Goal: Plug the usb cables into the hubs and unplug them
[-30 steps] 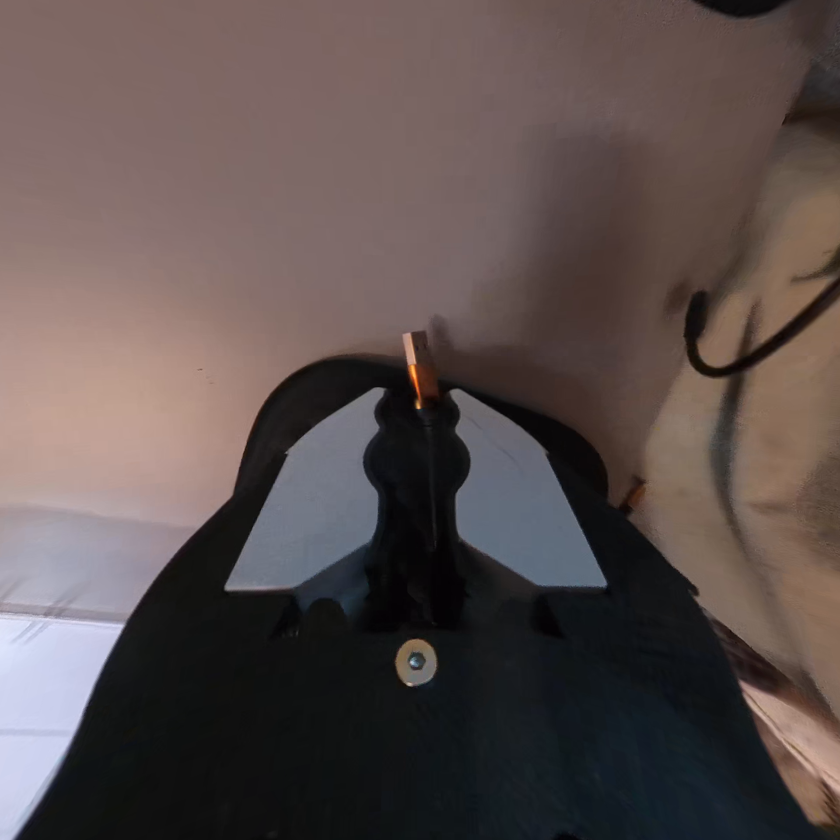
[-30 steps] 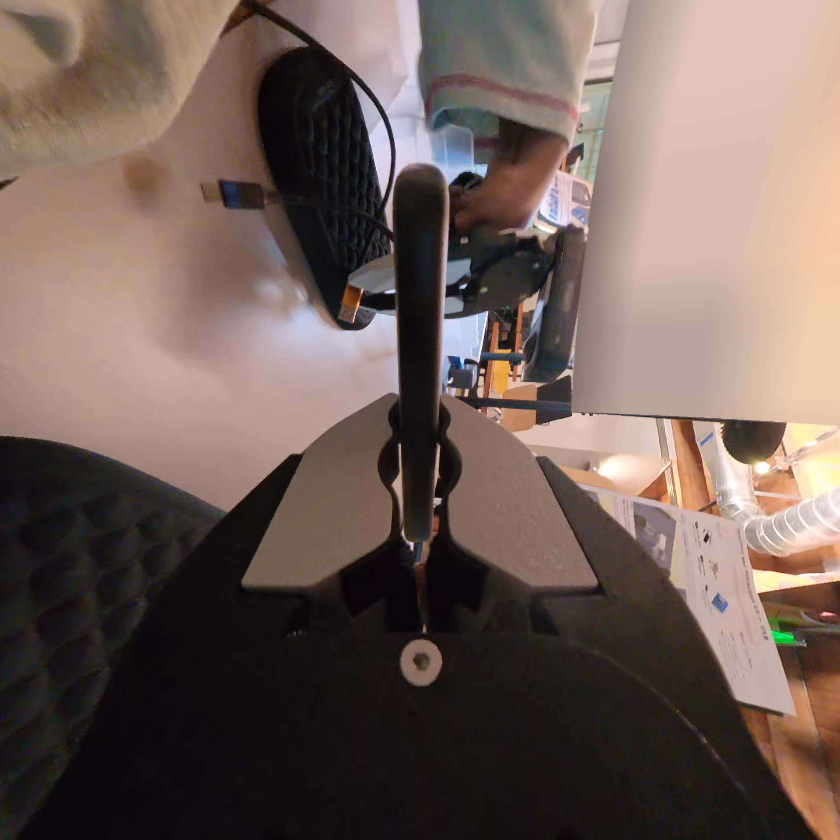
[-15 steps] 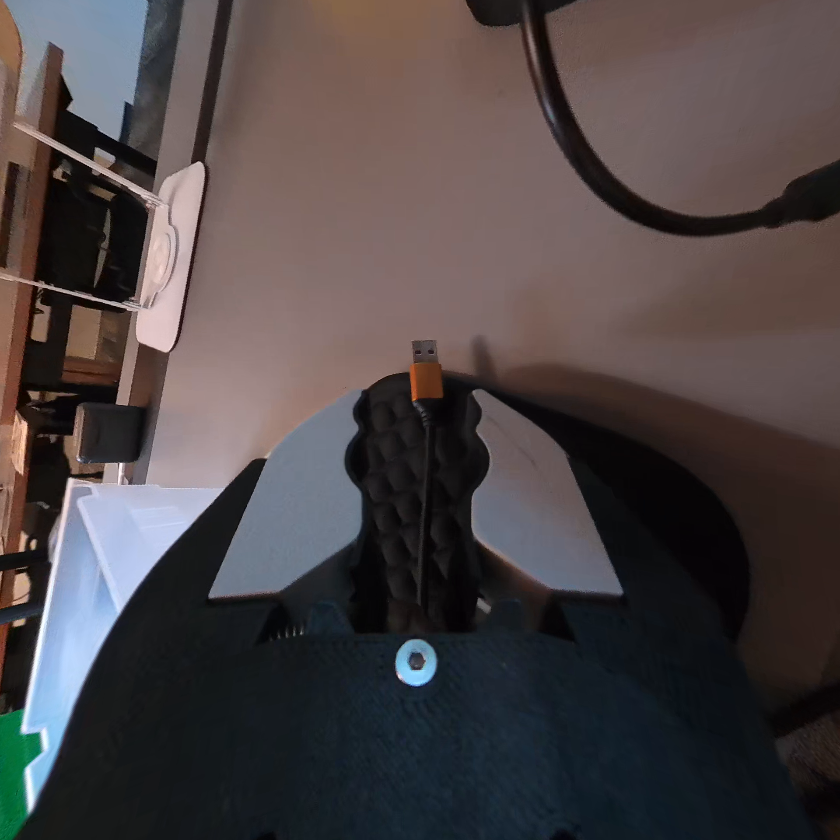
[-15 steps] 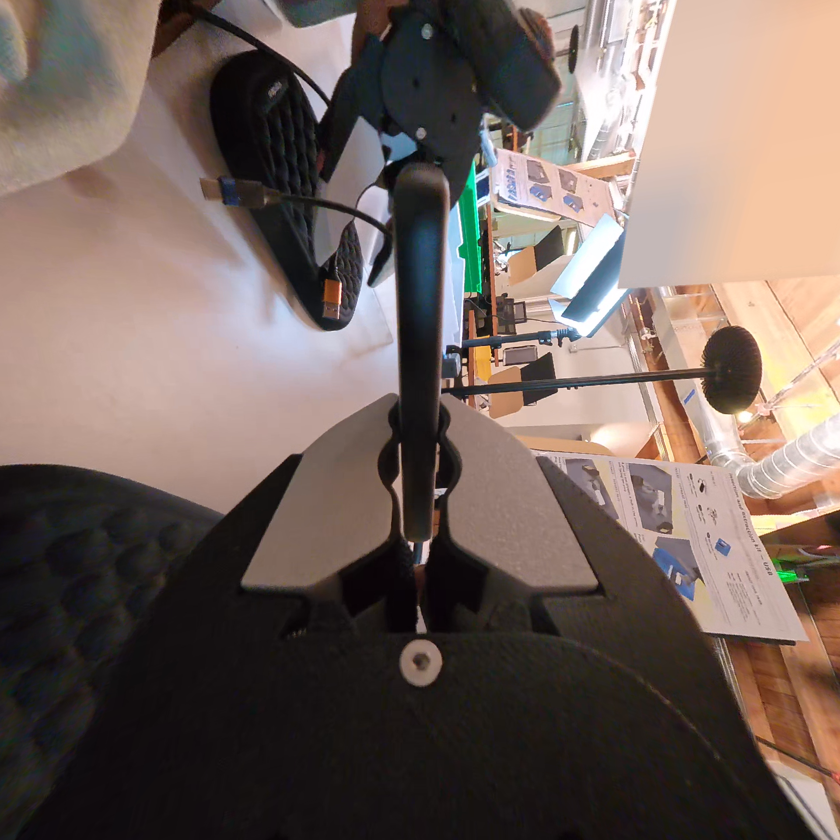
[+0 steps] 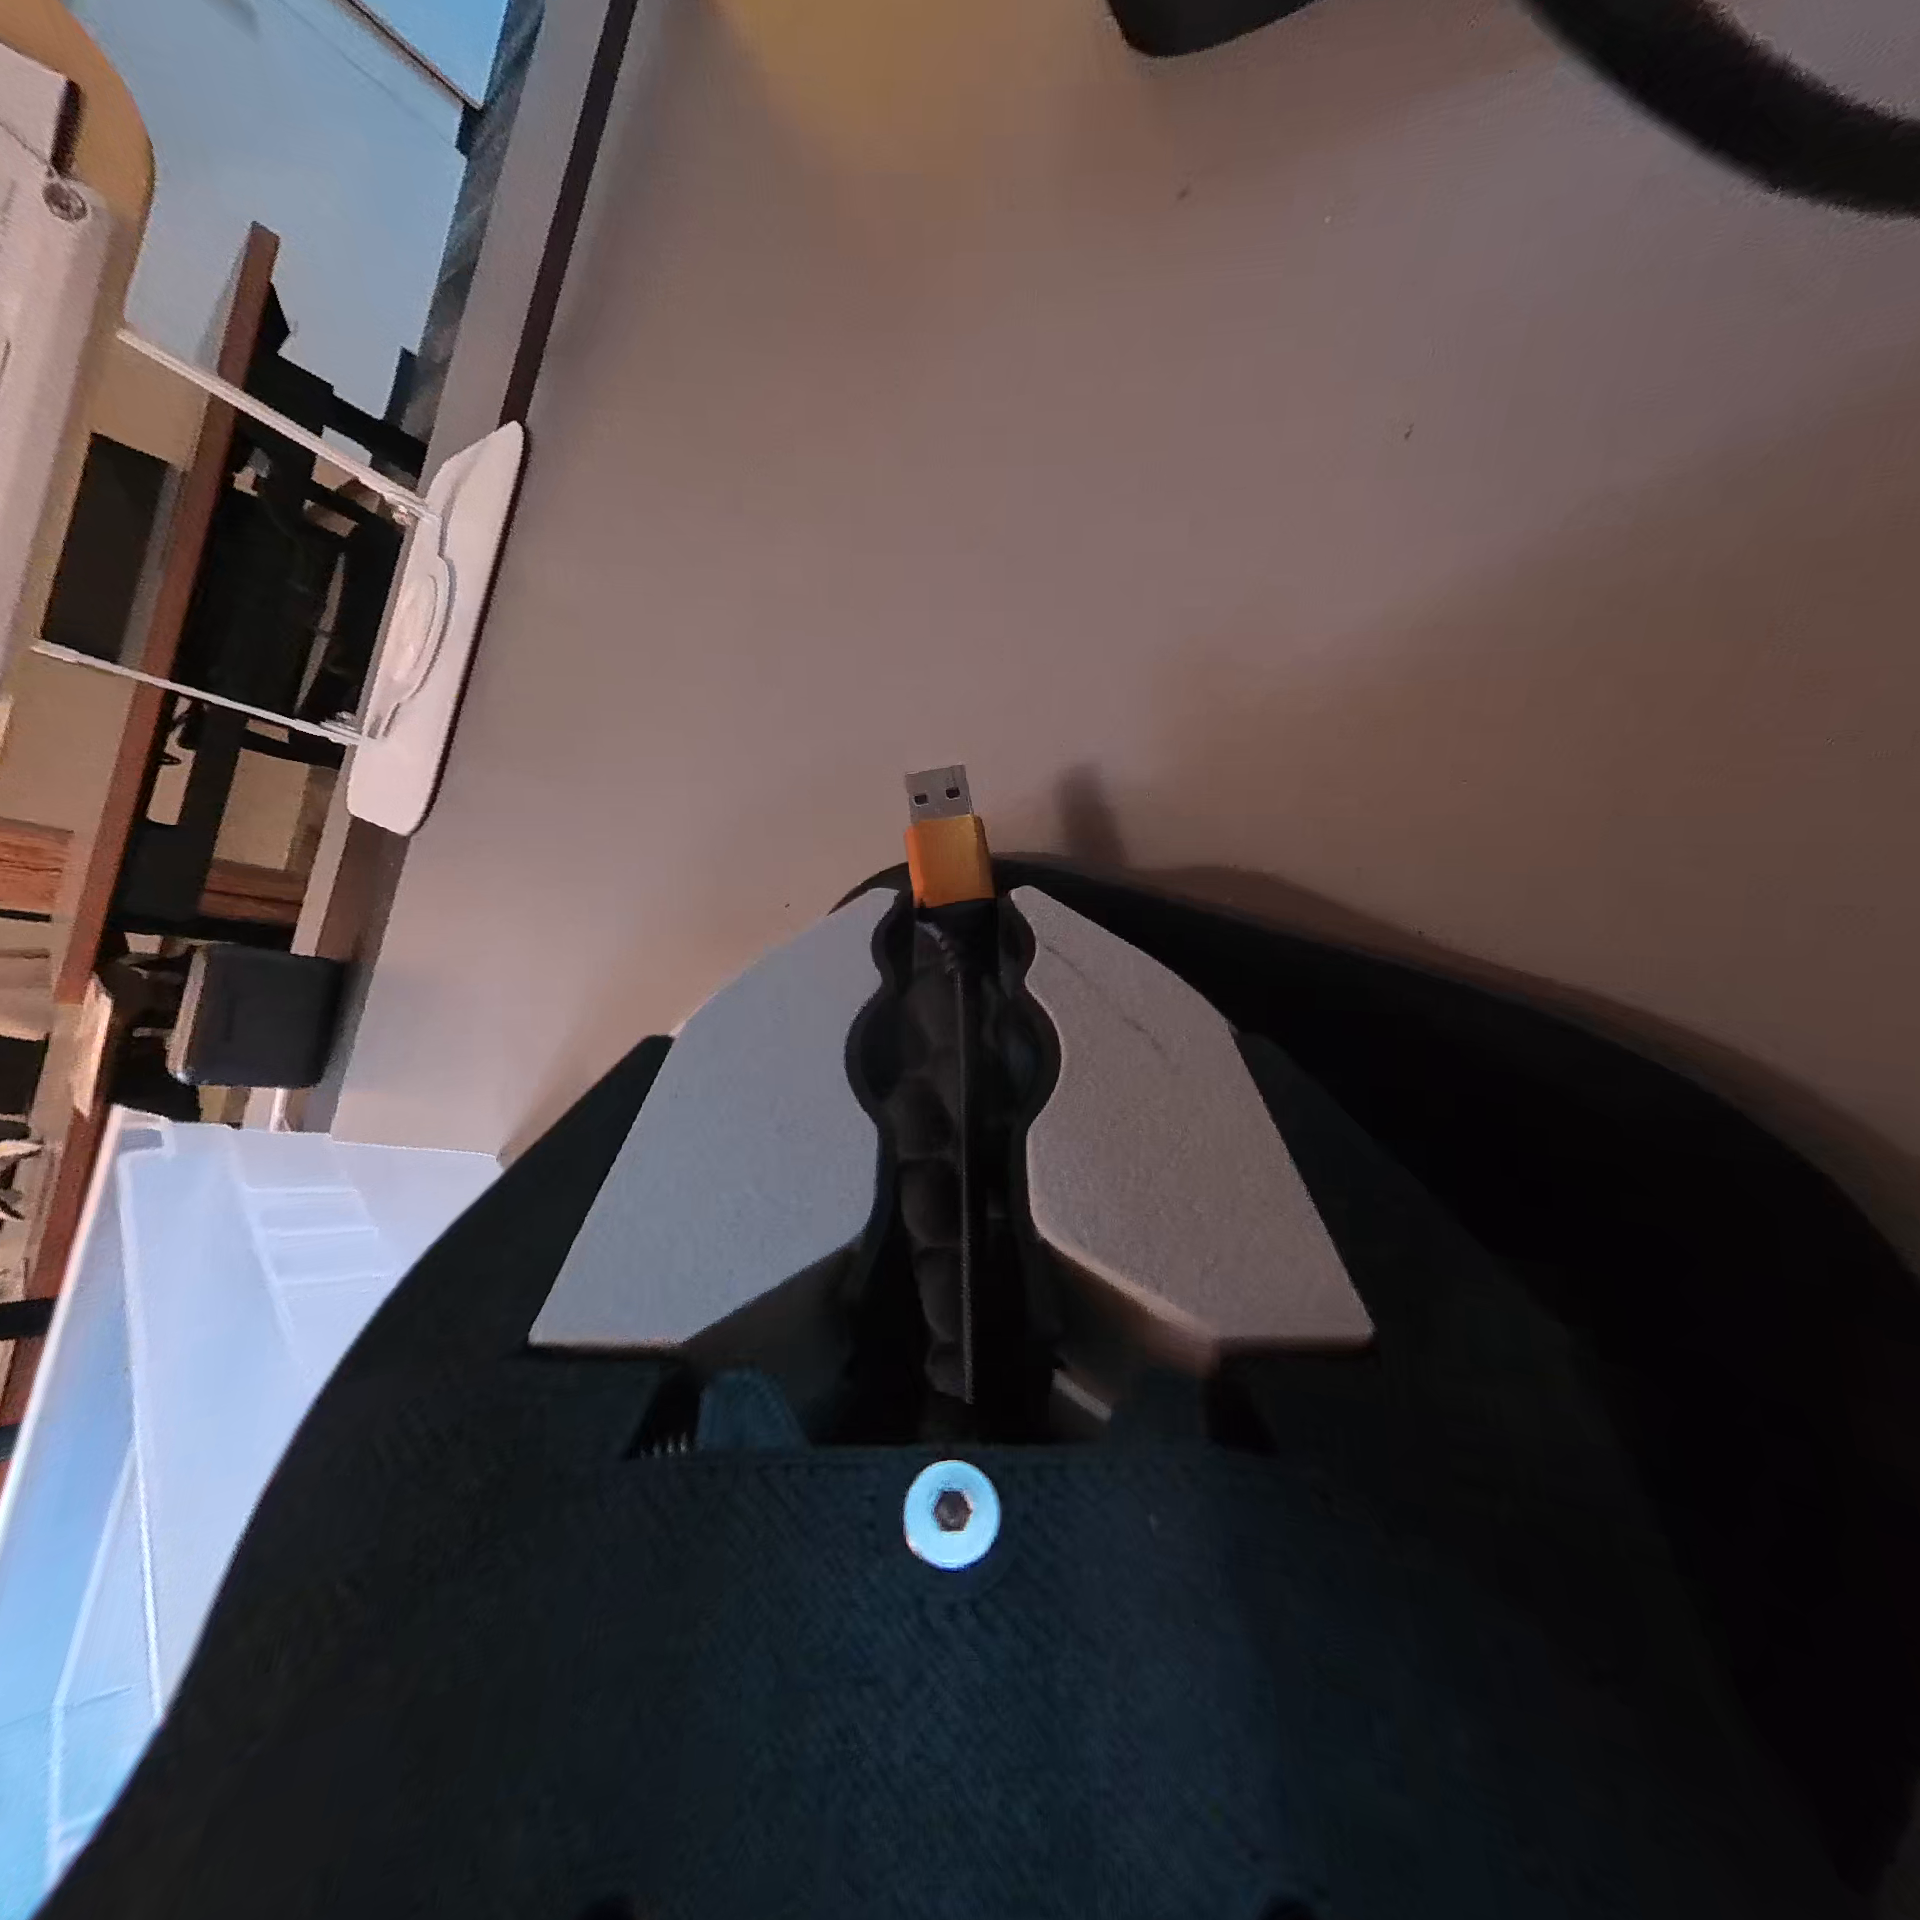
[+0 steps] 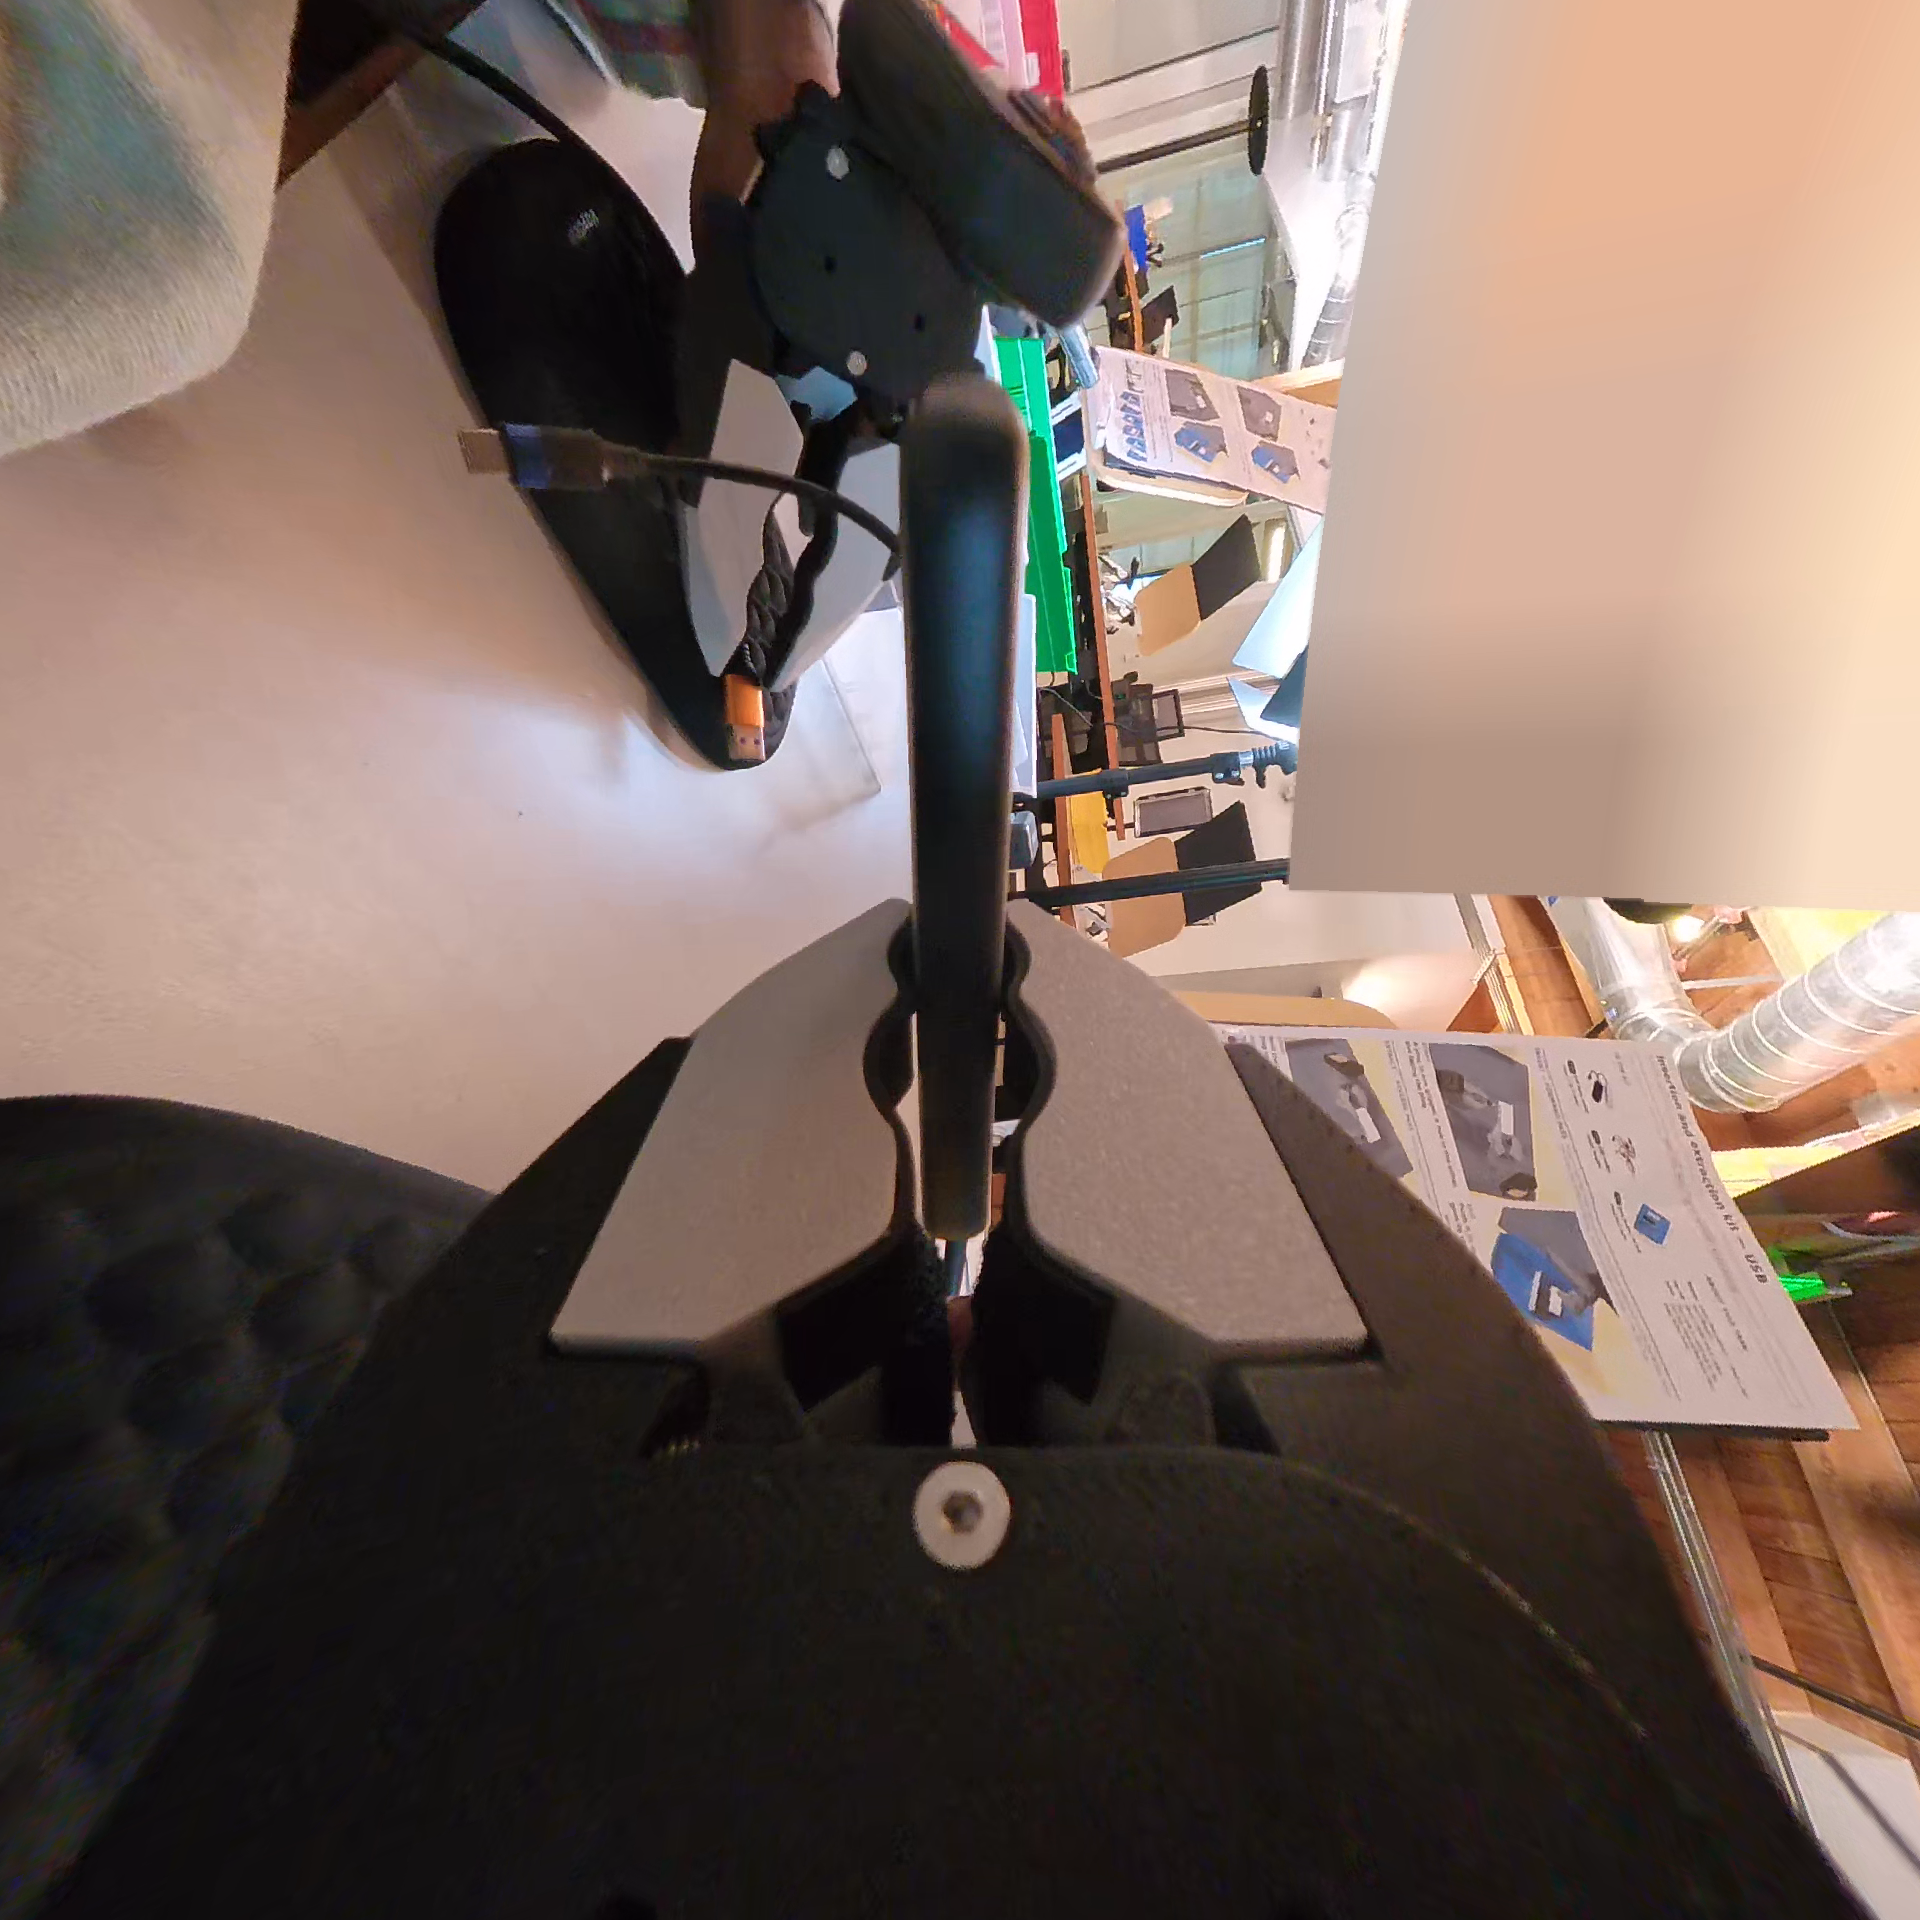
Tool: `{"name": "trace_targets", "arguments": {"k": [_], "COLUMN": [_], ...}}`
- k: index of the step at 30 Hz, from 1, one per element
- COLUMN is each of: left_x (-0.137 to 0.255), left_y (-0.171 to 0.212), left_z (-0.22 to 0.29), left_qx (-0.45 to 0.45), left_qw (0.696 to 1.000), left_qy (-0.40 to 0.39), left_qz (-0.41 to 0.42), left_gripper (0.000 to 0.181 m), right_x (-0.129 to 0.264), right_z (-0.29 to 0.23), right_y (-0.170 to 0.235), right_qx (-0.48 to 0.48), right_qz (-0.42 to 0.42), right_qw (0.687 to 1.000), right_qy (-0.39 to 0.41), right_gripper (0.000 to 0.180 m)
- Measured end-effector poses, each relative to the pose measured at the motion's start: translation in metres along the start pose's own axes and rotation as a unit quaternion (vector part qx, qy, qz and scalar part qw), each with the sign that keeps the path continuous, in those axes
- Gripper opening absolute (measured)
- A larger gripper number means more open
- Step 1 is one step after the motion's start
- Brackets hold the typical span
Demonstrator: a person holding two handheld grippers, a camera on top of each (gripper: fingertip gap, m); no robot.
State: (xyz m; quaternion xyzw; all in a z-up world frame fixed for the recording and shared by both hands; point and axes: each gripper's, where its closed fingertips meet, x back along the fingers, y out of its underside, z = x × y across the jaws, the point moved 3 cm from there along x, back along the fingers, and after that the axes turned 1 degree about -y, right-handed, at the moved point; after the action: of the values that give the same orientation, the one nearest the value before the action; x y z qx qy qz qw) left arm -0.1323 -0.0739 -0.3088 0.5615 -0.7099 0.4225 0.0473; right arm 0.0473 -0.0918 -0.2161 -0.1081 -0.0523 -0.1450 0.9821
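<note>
The left gripper (image 5: 948,914) was clamped on the orange plug (image 5: 948,857), its black ribbed pads pressed together around the thin black cord running back from the plug. The plug had a short orange metal sleeve and a bare silver USB-A tip with two small square holes showing on its face; the tip stuck out past the fingertips and pointed at the pale table (image 5: 1351,520), which filled most of the left wrist view. The right gripper (image 6: 958,971) was closed on the hub (image 6: 961,727), a slim, dark, matte bar with a rounded far end, seen edge-on and standing straight out from the jaws. In the right wrist view the left gripper (image 6: 764,686) appeared left of the hub, above the table, with the orange plug (image 6: 744,719) at its tip aimed down and away from the hub. A second cable with a blue plug (image 6: 540,457) and a silver tip lay further left of the hub. No port on the hub could be made out. A printed sheet (image 6: 1538,1216) lay right of the hub.
</note>
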Motion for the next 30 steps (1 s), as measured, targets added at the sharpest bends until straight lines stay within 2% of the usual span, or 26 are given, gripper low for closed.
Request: {"name": "trace_targets", "arguments": {"k": [3, 5, 8, 30], "left_x": [-0.0017, -0.0026, -0.0036, -0.0066], "left_y": [0.0016, 0.0025, 0.0031, 0.0054], "left_z": [-0.0033, -0.0015, -0.0012, -0.0073], "left_qx": [0.03, 0.036, 0.032, 0.155], "left_qw": [1.0, 0.999, 0.999, 0.981], "left_qy": [0.007, 0.021, 0.02, 0.114], "left_qz": [0.0, 0.0, -0.004, -0.016], "left_gripper": [0.022, 0.017, 0.016, 0.015], "right_x": [-0.0003, 0.0, 0.0003, -0.0069], "right_z": [-0.0002, 0.0002, 0.0006, 0.0018], "right_y": [-0.0002, -0.0004, -0.0006, -0.0074], "right_qx": [0.002, 0.002, 0.002, 0.002], "right_qz": [-0.002, -0.002, -0.001, 0.01], "right_qw": [1.0, 1.0, 1.0, 1.0], "right_qy": [-0.002, -0.001, -0.001, -0.016], "right_gripper": [0.012, 0.012, 0.012, 0.012]}}
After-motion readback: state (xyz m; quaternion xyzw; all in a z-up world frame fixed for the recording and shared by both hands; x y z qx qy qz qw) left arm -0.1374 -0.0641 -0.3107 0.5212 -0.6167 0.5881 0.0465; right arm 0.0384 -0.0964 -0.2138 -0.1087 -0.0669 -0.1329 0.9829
